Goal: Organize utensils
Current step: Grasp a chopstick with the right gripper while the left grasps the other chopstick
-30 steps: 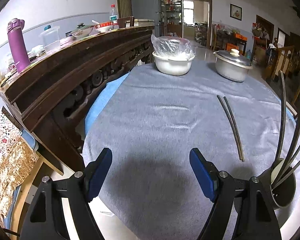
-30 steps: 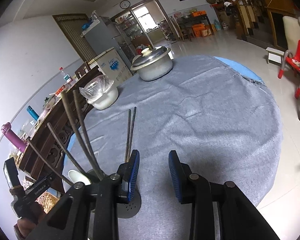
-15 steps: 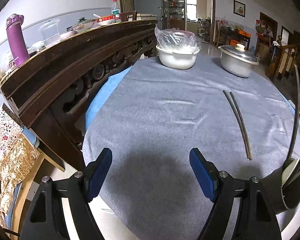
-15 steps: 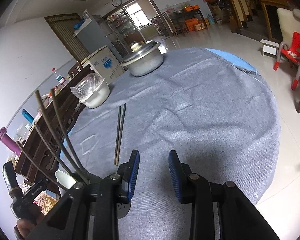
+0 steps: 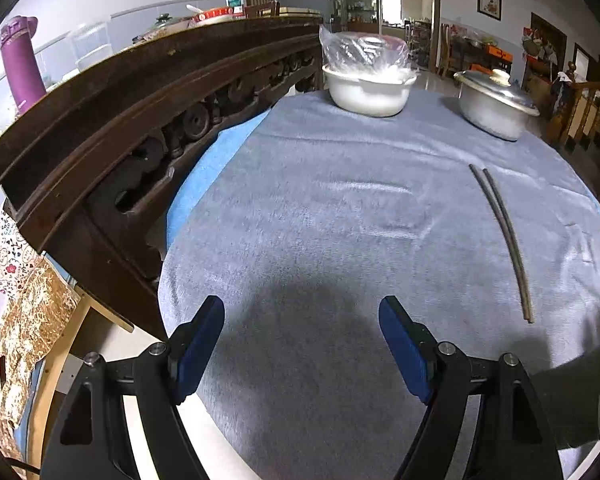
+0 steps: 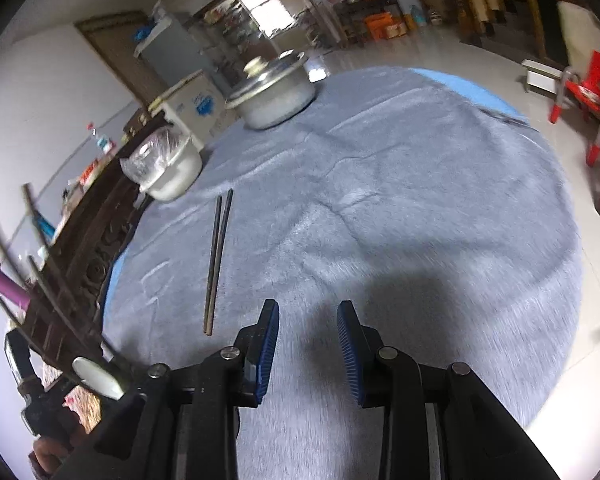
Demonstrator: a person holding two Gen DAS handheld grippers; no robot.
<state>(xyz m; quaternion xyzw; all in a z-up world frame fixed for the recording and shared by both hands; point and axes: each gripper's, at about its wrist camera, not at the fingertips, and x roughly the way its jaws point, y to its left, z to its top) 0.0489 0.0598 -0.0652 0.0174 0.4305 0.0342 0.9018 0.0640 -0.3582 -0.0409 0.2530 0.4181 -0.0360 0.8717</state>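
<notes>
Left gripper [image 5: 300, 340]: jaws wide apart, nothing between them, over the near edge of the grey-clothed round tabletop [image 5: 320, 208]. Right gripper [image 6: 308, 344]: jaws at a narrow gap, empty.

Pair of chopsticks [image 6: 217, 256] lies flat on the cloth, sticks side by side and touching at the near end; near tip just ahead and left of the right gripper, not touching it. In the left view the chopsticks [image 5: 504, 236] lie towards the tabletop's right edge, apart from that gripper.

White bowl [image 5: 366, 90] and lidded metal pot [image 5: 494, 106] sit at the far edge. Dark carved sideboard [image 5: 112, 128] borders the left edge. Cloth between grippers and far edge is bare
</notes>
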